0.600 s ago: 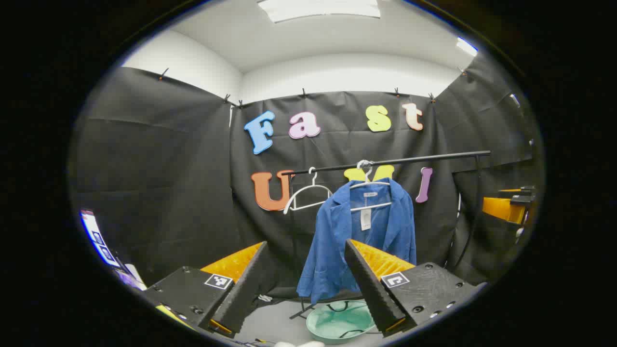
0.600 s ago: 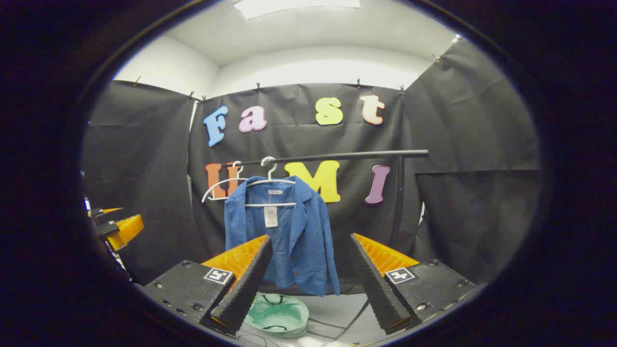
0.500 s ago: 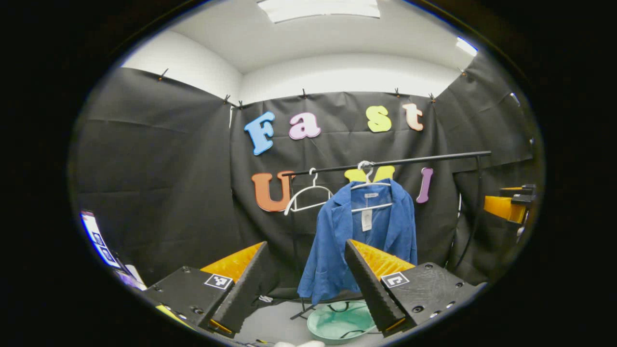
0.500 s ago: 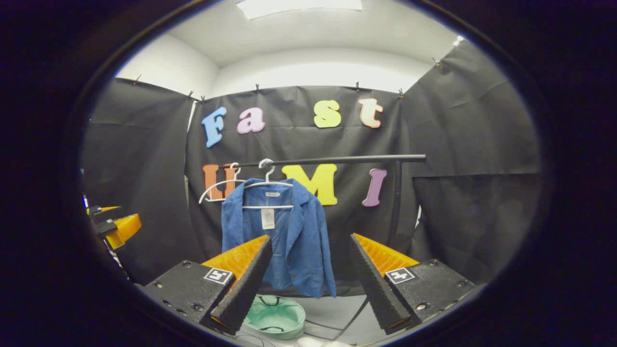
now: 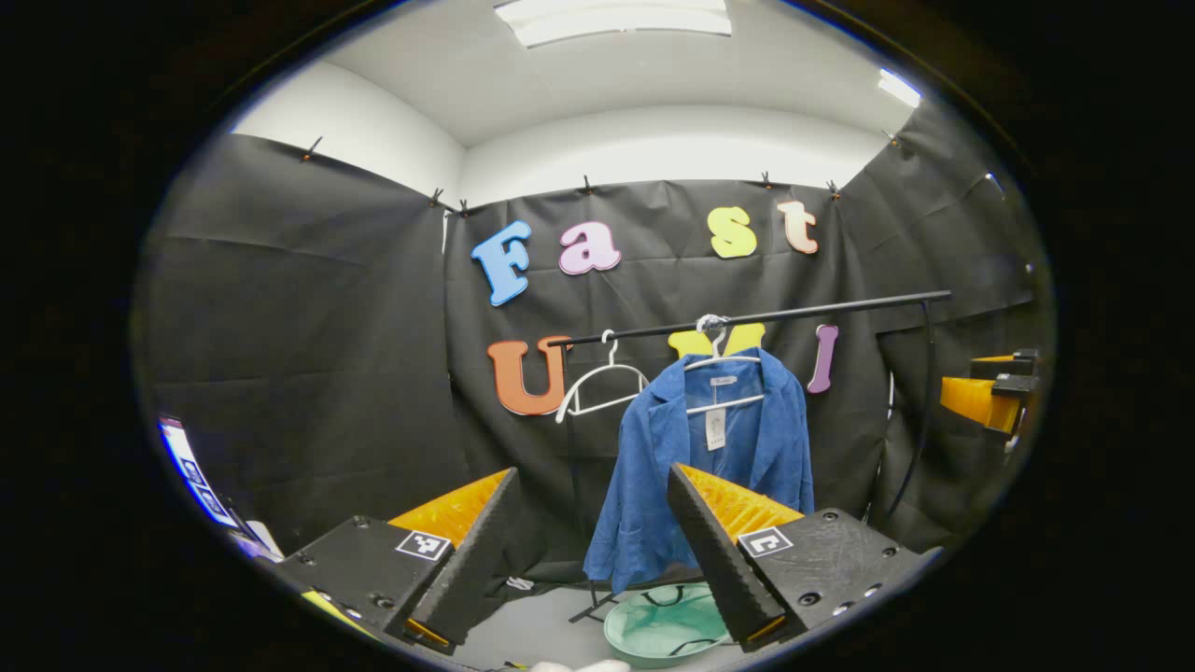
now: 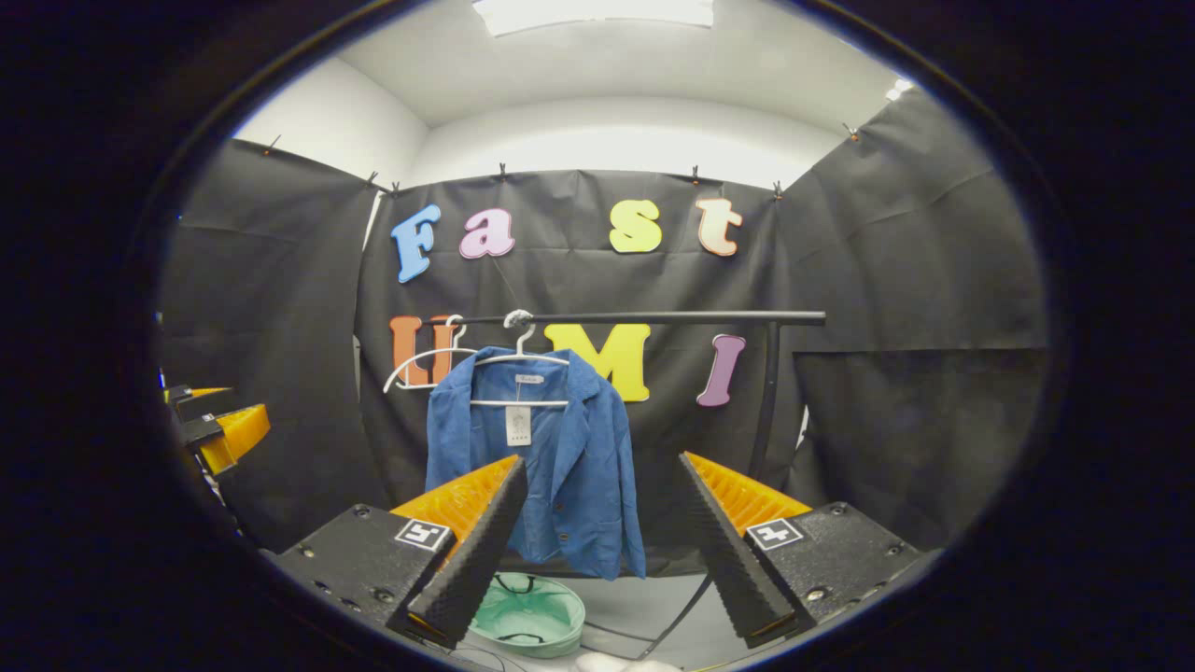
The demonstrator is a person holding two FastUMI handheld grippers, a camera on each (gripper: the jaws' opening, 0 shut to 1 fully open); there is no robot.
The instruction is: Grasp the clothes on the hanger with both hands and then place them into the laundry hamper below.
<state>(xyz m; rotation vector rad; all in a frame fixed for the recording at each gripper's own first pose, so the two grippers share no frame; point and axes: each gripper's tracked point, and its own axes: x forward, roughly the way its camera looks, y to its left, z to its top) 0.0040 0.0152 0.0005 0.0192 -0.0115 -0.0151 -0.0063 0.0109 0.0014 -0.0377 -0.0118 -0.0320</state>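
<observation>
Status: nothing of the task is done yet. The blue button-front jacket (image 5: pixel 709 467) hangs on a white wire hanger (image 5: pixel 719 359) from the black horizontal clothes rail (image 5: pixel 794 313). Both grasps and the drop into the hamper remain. The pale green round mesh laundry hamper (image 5: pixel 663 625) sits on the floor just below the jacket's hem, with nothing visible inside. A second, bare white hanger (image 5: pixel 602 383) hangs on the rail beside the jacket.

Left gripper (image 5: pixel 588 551): fingers spread wide, nothing between them, well short of the jacket and pointing roughly at its lower left front.

Right gripper (image 6: pixel 597 551): likewise wide open and holding nothing, well apart from the jacket, aimed at its lower hem (right gripper view: jacket (image 6: pixel 551 457), hamper (image 6: pixel 527 616), rail (image 6: pixel 653 318)).

Judgement: approach phase; both tools are level and facing the rail, side by side.
</observation>
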